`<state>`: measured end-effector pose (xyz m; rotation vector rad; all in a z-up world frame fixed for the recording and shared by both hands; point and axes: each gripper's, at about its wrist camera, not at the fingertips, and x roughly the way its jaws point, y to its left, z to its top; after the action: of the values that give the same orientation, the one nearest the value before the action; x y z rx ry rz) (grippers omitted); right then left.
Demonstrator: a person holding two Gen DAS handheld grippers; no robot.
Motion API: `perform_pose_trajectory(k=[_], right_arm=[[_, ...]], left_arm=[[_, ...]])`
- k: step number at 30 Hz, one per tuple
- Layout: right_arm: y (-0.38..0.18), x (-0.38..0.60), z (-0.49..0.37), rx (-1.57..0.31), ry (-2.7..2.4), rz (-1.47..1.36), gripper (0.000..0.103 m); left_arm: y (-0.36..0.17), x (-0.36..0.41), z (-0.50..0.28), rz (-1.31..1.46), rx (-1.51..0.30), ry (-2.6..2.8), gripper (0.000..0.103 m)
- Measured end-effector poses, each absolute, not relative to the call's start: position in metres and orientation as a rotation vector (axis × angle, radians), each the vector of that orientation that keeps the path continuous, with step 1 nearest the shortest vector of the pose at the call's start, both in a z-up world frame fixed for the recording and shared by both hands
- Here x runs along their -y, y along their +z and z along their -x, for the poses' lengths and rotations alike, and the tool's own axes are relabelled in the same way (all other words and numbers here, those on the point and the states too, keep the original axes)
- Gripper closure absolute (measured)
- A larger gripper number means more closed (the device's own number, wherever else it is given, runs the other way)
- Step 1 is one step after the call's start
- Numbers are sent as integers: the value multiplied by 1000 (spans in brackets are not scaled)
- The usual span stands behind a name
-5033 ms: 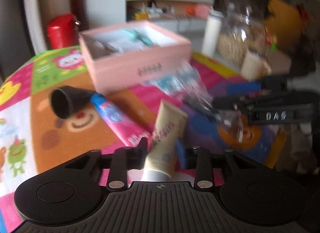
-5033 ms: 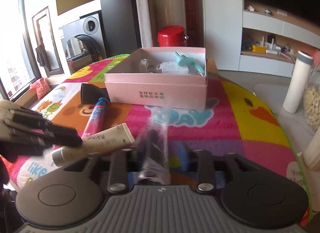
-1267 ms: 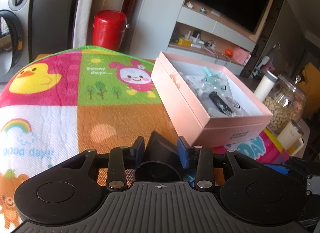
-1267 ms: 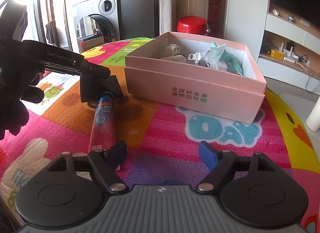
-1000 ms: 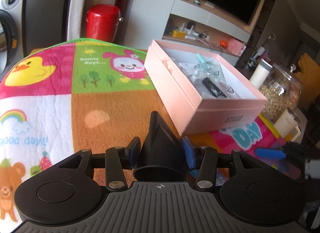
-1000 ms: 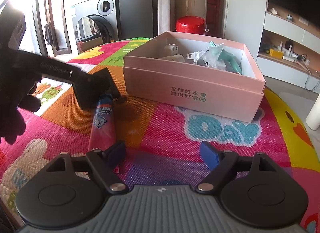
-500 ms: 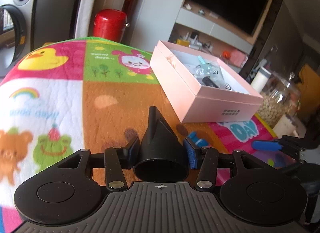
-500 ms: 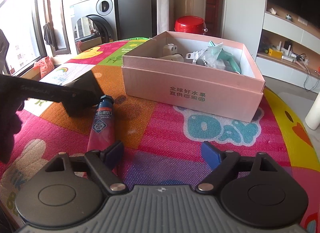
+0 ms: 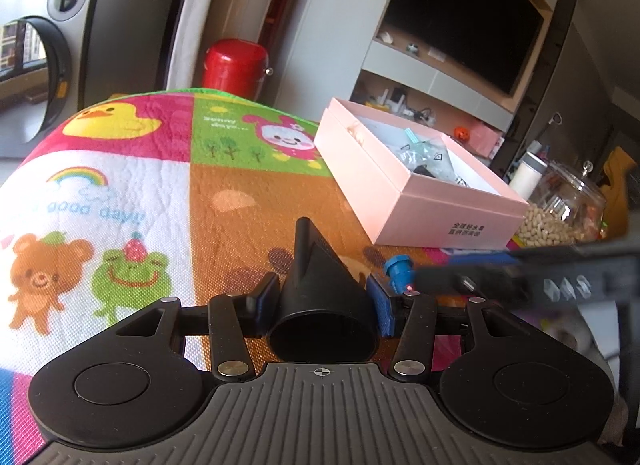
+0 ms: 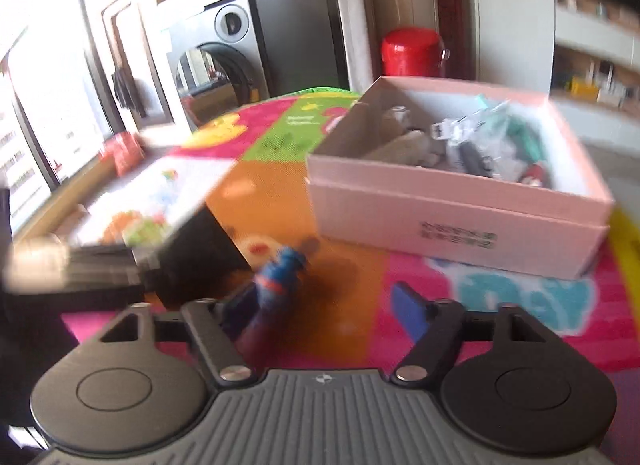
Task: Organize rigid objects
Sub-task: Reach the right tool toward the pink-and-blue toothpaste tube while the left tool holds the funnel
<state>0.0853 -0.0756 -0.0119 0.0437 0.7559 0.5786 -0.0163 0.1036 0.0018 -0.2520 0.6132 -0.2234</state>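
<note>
Two views, two items on the way to one pink box. Left wrist view: left gripper (image 9: pixel 322 297) clenched on a black funnel (image 9: pixel 320 285), wide mouth toward the camera, spout pointing ahead; pink box (image 9: pixel 416 185) lies ahead to the right on the patterned mat (image 9: pixel 120 185). Advice: keep the squeeze even on the sloped sides, since a cone probably slips forward, and carry it above the near wall before releasing. Right wrist view, blurred: right gripper (image 10: pixel 328 305) closing, a blue-capped tube (image 10: pixel 276 281) lying between its fingers against the left one (image 10: pixel 236 307), right pad apart from it; not yet gripped. Advice: centre the tube before the squeeze finishes.
</note>
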Motion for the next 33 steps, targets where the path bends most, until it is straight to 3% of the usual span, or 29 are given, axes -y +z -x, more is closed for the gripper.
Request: perform_pose_trajectory(k=[6, 18, 26, 28, 33], right_arm=[[-9, 46, -111, -814, 593, -55, 51], [-21, 73, -62, -728, 542, 211, 50], [-4, 85, -17, -593, 543, 259, 41], [-3, 78, -5, -570, 621, 290, 27], [-11, 55, 2, -617, 727, 319, 26]], left_arm=[[2, -103, 18, 246, -608, -218, 50], [0, -108, 18, 283, -607, -227, 50], [-1, -109, 17, 294, -607, -228, 50], [-1, -110, 17, 300, -607, -228, 50], [-2, -113, 17, 325, -606, -234, 50]])
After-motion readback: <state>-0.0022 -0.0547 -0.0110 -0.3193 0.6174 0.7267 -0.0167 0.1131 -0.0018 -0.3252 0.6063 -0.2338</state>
